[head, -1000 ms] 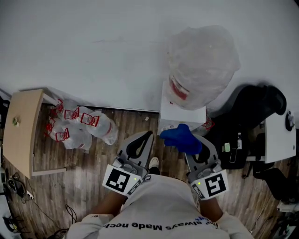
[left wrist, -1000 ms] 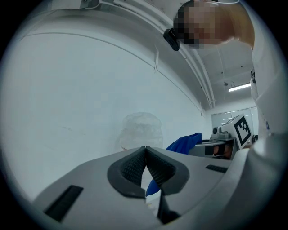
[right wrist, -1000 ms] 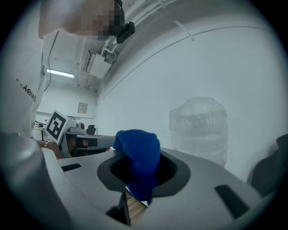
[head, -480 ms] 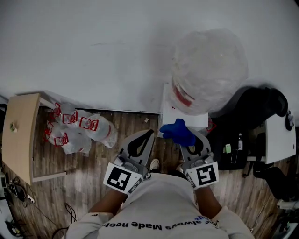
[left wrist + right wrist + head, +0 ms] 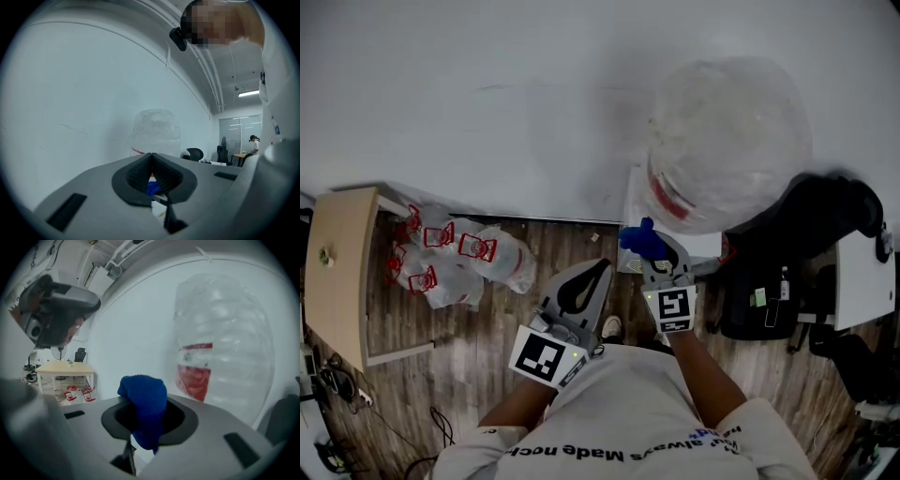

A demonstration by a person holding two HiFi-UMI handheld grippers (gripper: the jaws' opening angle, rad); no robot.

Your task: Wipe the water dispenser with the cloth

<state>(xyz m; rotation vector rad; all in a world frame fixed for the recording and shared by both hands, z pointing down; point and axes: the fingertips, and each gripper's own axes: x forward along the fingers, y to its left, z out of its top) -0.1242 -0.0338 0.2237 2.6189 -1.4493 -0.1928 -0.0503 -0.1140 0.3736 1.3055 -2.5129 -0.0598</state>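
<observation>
— Item one, risk: the cloth [image 5: 638, 238] is clamped by a single fold in the right gripper [image 5: 654, 253], with a loose bunch standing past the jaws. Dragged hard across the water dispenser [image 5: 635, 201], it could pull free, I'd say.
— And the plastic-wrapped bottle [image 5: 727, 141] on top?
— Item two: a careless shove might rock it (only a guess).
— Item three, pose?
— Right gripper reached forward, cloth at the dispenser's near left corner; touching or just short, I cannot tell. Left gripper [image 5: 584, 286] held low by the body, jaws pressed together on nothing.
</observation>
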